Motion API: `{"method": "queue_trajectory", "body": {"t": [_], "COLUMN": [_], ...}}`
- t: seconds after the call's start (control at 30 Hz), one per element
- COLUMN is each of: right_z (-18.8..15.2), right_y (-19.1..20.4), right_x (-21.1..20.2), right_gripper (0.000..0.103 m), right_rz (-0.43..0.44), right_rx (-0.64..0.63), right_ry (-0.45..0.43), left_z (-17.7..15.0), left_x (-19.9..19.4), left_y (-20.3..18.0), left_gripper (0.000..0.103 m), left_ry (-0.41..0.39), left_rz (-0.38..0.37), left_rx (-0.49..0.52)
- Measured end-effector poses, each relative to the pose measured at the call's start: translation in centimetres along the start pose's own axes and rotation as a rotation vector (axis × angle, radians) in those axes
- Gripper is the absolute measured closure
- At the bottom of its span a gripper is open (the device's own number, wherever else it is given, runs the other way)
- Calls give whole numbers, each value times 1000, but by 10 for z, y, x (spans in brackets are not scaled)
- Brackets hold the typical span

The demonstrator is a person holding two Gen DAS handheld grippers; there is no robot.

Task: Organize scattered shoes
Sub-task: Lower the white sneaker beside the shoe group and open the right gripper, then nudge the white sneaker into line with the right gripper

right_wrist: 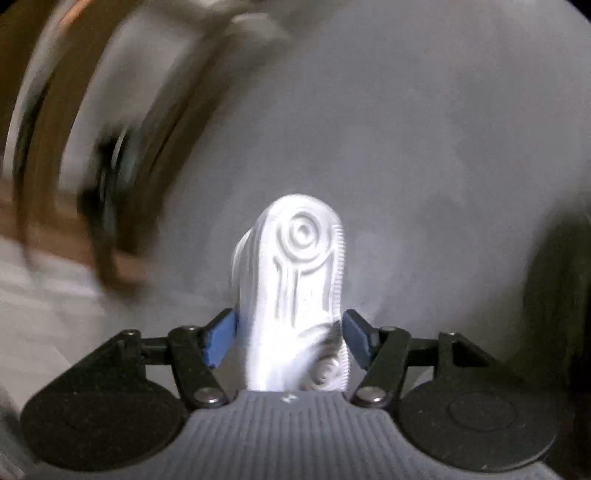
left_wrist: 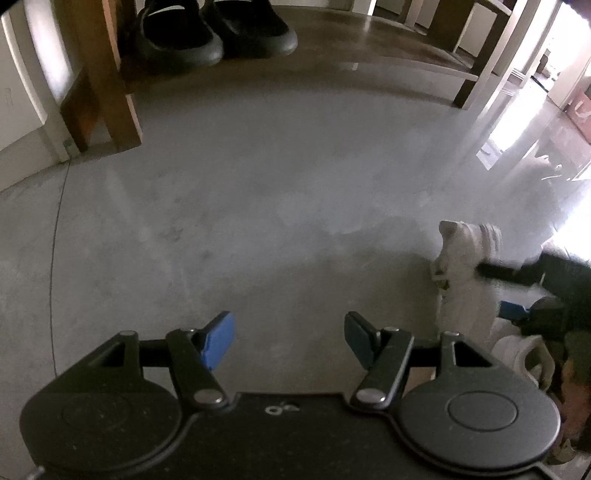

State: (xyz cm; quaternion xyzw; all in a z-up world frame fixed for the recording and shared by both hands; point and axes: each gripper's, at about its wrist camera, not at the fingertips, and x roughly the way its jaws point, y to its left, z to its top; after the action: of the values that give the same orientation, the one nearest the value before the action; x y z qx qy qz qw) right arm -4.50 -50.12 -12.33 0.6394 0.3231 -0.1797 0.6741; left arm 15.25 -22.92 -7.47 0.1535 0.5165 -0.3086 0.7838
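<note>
One white shoe [right_wrist: 295,288] clamped in the right claw [right_wrist: 290,334].
Left claw [left_wrist: 290,341] released above bare floor [left_wrist: 258,221]; black shoes [left_wrist: 214,33] far left.

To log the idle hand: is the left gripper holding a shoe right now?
No, the left gripper stands open over bare floor with nothing between its blue pads.

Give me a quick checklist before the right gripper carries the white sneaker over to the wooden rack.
1. White rubber-soled sneaker sits between the right gripper pads: ok.
2. Grip firmness: cannot tell, the view is blurred.
3. Left gripper is open with nothing in it: ok.
4. Pair of black slip-on shoes is already on the brown wooden rack: ok.
5. Free rack space beside them: ok.
6. Grey concrete floor up to the rack has nothing on it: ok.
</note>
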Motion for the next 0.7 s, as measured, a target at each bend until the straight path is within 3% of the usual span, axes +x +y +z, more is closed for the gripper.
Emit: {"method": "queue_trajectory", "body": {"t": [0.07,0.2,0.3,0.43,0.6,0.67,0.7], "right_z": [15,6,-16,-77,-106,-106,-102], "right_y": [-6,22,51,99,115,110,108], "right_x": [-10,-23,-26,-12,25,37,39], "right_gripper": [32,32,26,20,20,28,49], "right_rz": [5,-55,-187,-480,-593,-593,-569], "right_rx": [29,-233,-473,-890,-971,-944,-931], "right_ry": [-36,-71,-105,-258,-238,-206,-189], "left_z": [1,4,6,6,3,2,0], "left_x": [0,0,1,0,-4,-4,-4], "left_y": [-4,-14,-22,-29,-27,-21,-17], "left_gripper": [37,37,37,37,37,37,37], "left_ry": [-2,-4,-4,-14,-24,-22,-17], "left_rz": [5,-1,-6,-10,-12,-14,-12], "left_rx": [10,27,38,64,69,56,45]}}
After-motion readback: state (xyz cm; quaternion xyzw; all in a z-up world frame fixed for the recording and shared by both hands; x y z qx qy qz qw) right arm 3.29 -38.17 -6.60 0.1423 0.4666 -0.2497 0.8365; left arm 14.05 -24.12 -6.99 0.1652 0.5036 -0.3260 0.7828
